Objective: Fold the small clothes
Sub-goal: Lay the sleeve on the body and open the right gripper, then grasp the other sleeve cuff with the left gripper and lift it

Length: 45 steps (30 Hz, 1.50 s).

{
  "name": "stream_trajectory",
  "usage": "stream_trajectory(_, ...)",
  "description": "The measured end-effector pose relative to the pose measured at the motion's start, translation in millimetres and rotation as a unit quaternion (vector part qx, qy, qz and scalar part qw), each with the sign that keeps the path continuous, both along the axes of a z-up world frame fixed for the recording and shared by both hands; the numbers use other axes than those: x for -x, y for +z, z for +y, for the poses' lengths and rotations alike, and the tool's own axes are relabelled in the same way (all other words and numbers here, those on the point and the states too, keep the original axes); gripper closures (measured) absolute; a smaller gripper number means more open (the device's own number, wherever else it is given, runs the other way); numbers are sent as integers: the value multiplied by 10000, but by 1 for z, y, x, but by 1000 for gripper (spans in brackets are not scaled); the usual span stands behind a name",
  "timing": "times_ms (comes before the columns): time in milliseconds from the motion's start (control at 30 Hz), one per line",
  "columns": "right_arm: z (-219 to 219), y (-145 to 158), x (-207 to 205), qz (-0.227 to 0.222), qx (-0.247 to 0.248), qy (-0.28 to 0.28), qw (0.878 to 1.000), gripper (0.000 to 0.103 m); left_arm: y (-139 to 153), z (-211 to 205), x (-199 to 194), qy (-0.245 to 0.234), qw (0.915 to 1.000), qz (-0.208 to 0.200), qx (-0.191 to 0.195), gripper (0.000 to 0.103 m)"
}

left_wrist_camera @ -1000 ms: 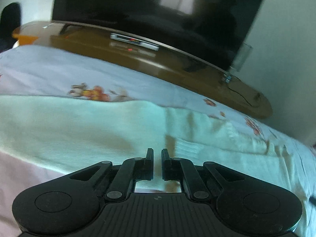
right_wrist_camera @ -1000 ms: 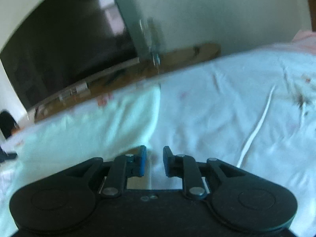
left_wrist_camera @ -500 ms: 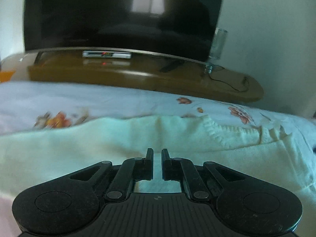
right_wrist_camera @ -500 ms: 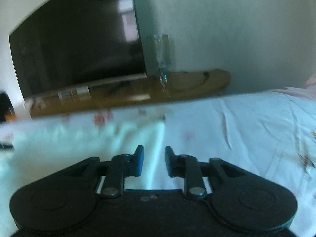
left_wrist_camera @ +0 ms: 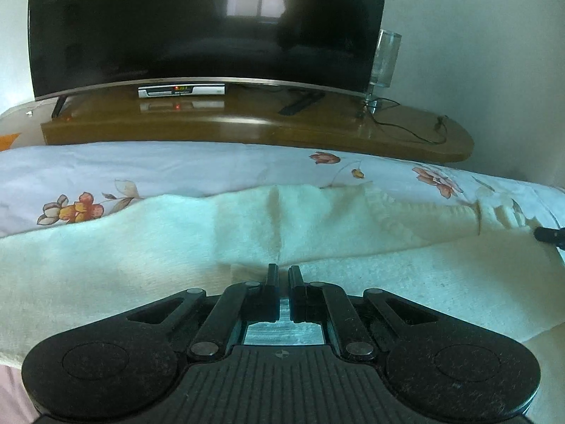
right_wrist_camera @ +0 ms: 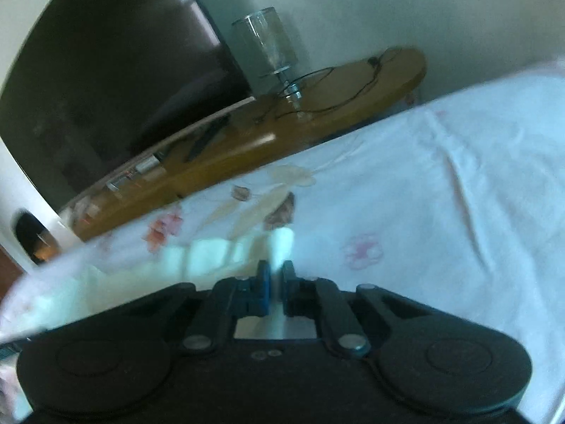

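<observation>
- My left gripper (left_wrist_camera: 282,275) sits low over a cream knit garment (left_wrist_camera: 176,247) spread on the bed, its jaws drawn nearly together with only a thin slit between them; whether cloth is pinched there I cannot tell, since the tips rest right at the fabric.
- The garment lies across a floral bedsheet (left_wrist_camera: 159,166), its far edge humped into a soft ridge that runs from left to right in my left wrist view, with a ribbed hem or cuff at the right end.
- A dark tip (left_wrist_camera: 549,235) pokes in at the far right edge of my left wrist view, touching the garment's ribbed end.
- My right gripper (right_wrist_camera: 276,274) is pressed closed on a narrow pale strip of the same garment (right_wrist_camera: 282,243), which stands up between its blue-padded fingers (right_wrist_camera: 264,275); the view is tilted and blurred.
- In my right wrist view the rest of the cream knit (right_wrist_camera: 106,282) trails off to the left, lying on the sheet (right_wrist_camera: 441,212).
- Beyond the bed stands a curved wooden TV stand (left_wrist_camera: 247,127) carrying a large dark television (left_wrist_camera: 204,24), a silver set-top box (left_wrist_camera: 181,89) under the screen, and a clear glass (left_wrist_camera: 385,60) at the screen's right edge.
- A thin black cable (left_wrist_camera: 413,129) loops over the right end of the stand.
</observation>
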State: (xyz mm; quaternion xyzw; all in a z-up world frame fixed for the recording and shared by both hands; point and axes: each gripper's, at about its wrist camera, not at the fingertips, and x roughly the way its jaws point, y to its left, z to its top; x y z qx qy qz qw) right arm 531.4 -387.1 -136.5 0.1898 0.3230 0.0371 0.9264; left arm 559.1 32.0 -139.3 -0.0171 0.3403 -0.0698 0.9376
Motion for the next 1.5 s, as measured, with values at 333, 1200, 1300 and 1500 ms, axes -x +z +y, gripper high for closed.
stream_trajectory(333,-3,7,11,-135,585,-416,9973,79,9,0,12,28,9997,-185,-154,97)
stream_trajectory(1200,52,16,78,-23,1849,808,9794,89,4,-26,42,-423,9950,-152,-892,92)
stream_trajectory(1300,60,11,80,9,2119,678,9749,88,12,-20,54,-300,9957,-200,-850,83)
stream_trajectory(1500,60,40,119,-209,1684,237,9852,81,34,82,112,328,9980,-507,209,7)
